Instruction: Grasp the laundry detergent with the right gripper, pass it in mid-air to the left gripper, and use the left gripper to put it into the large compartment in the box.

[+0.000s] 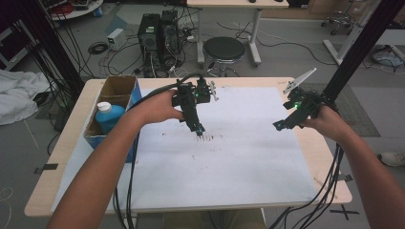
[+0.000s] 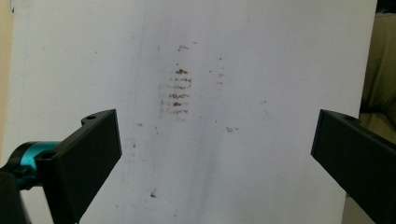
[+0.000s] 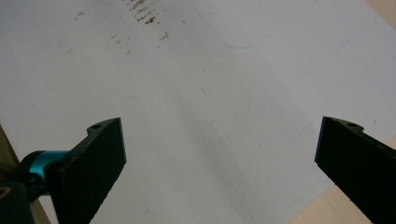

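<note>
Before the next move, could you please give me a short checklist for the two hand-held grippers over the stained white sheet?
1. Left hand-held gripper jaws open and empty: ok.
2. Right hand-held gripper jaws open and empty: ok.
3. Brown stains in the left gripper view, between the jaws ahead: ok.
4. White sheet lying flat on the table: ok.
5. Blue bottle upright in the cardboard box at the table's left edge, apart from both grippers: ok.
6. Left gripper tip touching the sheet: cannot tell.
</note>
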Demonstrator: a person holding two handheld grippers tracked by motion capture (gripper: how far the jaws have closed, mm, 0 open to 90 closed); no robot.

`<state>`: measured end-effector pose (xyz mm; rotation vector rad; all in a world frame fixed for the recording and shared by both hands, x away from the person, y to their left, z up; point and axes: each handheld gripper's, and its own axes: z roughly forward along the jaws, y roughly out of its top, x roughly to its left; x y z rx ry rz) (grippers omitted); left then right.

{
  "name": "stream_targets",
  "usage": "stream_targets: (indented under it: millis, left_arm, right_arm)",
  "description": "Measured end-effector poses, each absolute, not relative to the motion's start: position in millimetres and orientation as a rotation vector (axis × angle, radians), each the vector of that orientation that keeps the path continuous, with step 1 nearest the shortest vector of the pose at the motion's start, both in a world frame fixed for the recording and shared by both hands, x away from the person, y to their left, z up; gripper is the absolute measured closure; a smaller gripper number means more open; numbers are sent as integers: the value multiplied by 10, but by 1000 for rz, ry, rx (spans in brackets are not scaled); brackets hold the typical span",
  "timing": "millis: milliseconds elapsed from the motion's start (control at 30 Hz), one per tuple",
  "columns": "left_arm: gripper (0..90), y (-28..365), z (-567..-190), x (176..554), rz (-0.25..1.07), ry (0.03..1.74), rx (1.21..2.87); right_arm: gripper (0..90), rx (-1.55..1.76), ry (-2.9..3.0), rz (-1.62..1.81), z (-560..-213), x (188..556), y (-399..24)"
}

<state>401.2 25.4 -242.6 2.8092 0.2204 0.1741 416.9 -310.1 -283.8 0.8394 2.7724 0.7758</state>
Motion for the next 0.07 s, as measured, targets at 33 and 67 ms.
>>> stream_targets:
  millis: [33,67]
  left_arm:
    - [17,270,-2417,4010,181,224,2811]
    - [17,285,-2409,4008,184,224,2807]
  right_arm:
    - [9,841,2772,776,-2837,4165,-3099]
    - [9,836,2773,775,-2835,4157,-3096]
